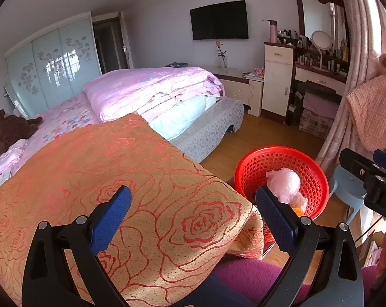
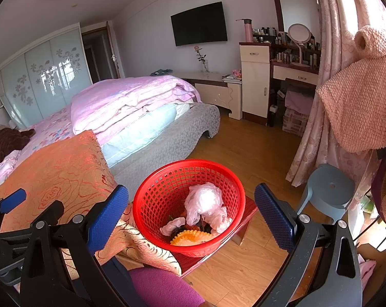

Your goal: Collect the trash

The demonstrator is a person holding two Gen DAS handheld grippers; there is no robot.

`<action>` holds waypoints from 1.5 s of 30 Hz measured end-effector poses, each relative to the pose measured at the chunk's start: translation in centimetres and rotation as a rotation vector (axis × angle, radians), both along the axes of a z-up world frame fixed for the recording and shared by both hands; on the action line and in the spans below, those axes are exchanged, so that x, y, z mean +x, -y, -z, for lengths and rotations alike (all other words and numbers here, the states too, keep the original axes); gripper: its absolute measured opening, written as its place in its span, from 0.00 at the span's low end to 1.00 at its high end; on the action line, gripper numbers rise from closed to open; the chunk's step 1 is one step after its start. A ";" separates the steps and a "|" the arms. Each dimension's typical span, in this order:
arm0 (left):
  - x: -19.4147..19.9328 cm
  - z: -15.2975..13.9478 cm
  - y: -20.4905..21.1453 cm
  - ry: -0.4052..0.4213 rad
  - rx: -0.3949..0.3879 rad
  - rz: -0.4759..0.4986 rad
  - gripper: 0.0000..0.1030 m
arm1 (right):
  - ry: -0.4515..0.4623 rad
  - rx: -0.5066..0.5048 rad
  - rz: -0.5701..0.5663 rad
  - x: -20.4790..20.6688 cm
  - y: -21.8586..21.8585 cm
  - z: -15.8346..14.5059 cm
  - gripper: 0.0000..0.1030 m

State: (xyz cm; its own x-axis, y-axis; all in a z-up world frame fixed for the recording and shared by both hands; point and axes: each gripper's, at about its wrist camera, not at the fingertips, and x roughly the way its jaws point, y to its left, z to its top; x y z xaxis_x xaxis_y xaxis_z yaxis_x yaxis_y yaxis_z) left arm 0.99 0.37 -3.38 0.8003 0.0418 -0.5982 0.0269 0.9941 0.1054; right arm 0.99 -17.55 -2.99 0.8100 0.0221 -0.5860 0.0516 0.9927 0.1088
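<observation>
A red mesh basket (image 2: 167, 186) stands on a low red stool beside the bed; it also shows in the left wrist view (image 1: 259, 168). It holds a crumpled pink plastic bag (image 2: 204, 202), white scraps and an orange piece (image 2: 190, 238). The bag shows in the left wrist view (image 1: 285, 184). My right gripper (image 2: 191, 209) is open and empty, above the basket. My left gripper (image 1: 193, 212) is open and empty, over an orange rose-patterned cloth (image 1: 116, 168). The left gripper's body shows at the lower left of the right wrist view (image 2: 11, 202).
A bed with pink quilts (image 1: 152, 89) lies behind the cloth. A light blue plastic stool (image 2: 326, 192) stands right of the basket by a pink curtain (image 2: 318, 117). A dresser and cabinets (image 2: 254, 76) line the far wall. Wooden floor (image 2: 249, 148) lies between.
</observation>
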 end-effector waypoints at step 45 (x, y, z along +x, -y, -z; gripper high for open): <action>0.5 0.1 -0.7 -0.022 -0.063 0.031 0.91 | -0.053 0.015 0.031 0.1 -0.2 1.7 0.93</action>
State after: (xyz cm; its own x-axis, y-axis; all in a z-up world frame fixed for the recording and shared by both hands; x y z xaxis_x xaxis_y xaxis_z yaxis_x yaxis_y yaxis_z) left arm 1.47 1.11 -3.52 0.7871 -0.0209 -0.6164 0.0592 0.9974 0.0418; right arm 1.04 -17.37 -4.65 0.7780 0.0071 -0.6282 0.0880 0.9888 0.1202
